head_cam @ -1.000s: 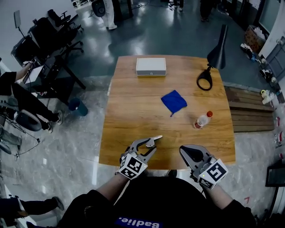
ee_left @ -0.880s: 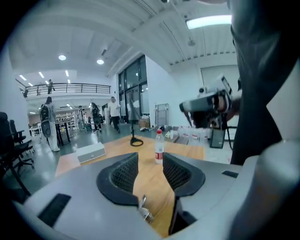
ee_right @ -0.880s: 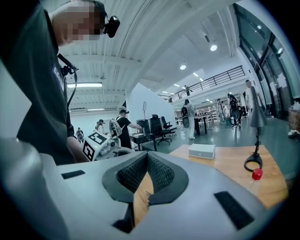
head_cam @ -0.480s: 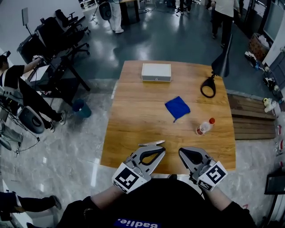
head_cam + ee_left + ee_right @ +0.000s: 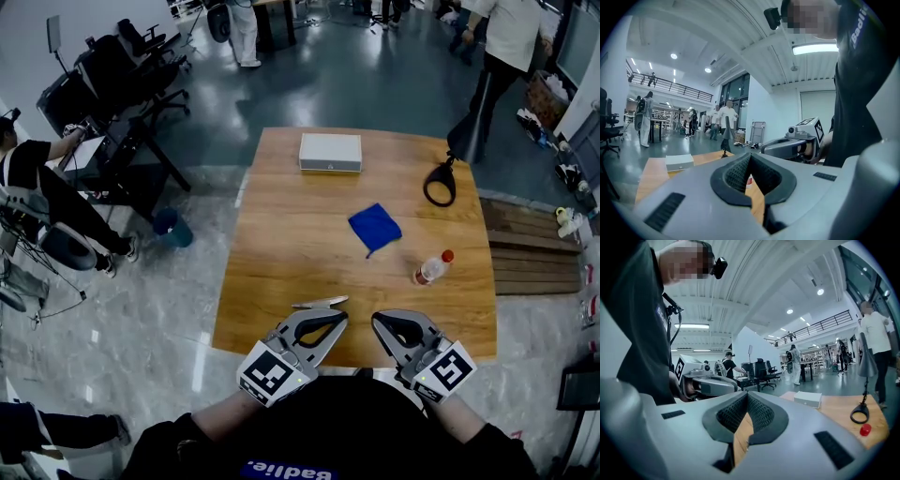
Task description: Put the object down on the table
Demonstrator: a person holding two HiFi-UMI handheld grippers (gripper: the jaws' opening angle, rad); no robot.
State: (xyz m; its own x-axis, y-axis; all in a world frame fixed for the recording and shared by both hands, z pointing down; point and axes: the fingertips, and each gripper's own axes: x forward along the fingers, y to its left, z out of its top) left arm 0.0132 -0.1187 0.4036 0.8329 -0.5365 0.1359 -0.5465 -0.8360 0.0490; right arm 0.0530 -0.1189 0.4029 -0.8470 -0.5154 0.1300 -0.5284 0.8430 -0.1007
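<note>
A slim silver object (image 5: 319, 302) lies flat on the wooden table (image 5: 281, 253) near its front edge, with nothing touching it. My left gripper (image 5: 339, 320) sits just behind and to the right of it, shut and empty. In the left gripper view its pads (image 5: 750, 157) meet with nothing between them. My right gripper (image 5: 378, 323) rests beside the left one at the table's front edge, also shut and empty (image 5: 747, 394). The silver object does not show in either gripper view.
Farther back on the table are a blue cloth (image 5: 374, 227), a clear bottle with a red cap (image 5: 429, 268), a white box (image 5: 330, 152) and a black lamp with a ring base (image 5: 439, 184). A person (image 5: 506, 56) walks past the far right corner.
One second ago my left gripper held the silver object just above the table. It has let go, drawn back toward me and shut; the object now lies on the wood.
</note>
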